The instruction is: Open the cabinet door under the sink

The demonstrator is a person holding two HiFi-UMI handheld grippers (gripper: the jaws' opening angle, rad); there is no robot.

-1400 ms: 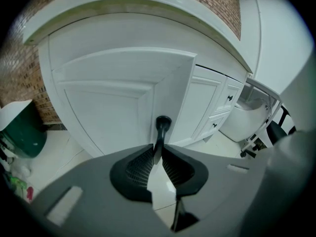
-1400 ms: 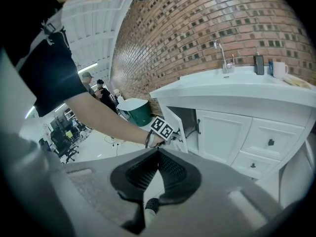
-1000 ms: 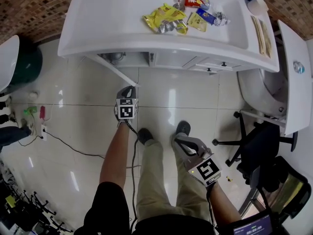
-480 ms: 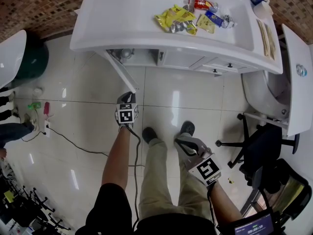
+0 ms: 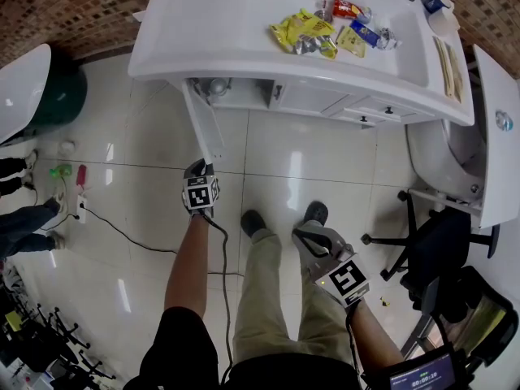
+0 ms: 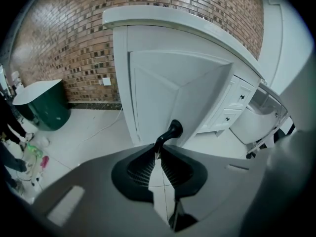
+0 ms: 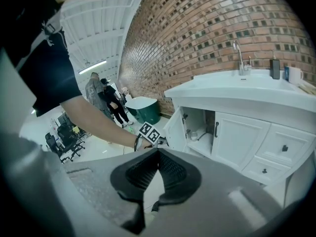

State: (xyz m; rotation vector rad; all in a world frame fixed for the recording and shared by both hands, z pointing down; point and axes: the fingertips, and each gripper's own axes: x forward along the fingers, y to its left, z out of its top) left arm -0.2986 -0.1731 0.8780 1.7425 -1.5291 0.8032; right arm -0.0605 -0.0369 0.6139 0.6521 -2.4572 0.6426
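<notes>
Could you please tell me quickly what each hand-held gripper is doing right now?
Left hand-held gripper: closing on the cabinet door handle.
Right hand-held gripper: closed, empty.

The cabinet door [image 5: 205, 128] now swings much wider from the counter [image 5: 227, 31] than a second ago (nearly square to it). The left gripper [image 5: 197, 169] shifts left with it, jaws closing on the handle [image 6: 171, 131].

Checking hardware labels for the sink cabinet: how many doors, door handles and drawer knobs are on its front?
doors: 2, one open, one shut
handles: 2
knobs: 2
Total: 6
</notes>
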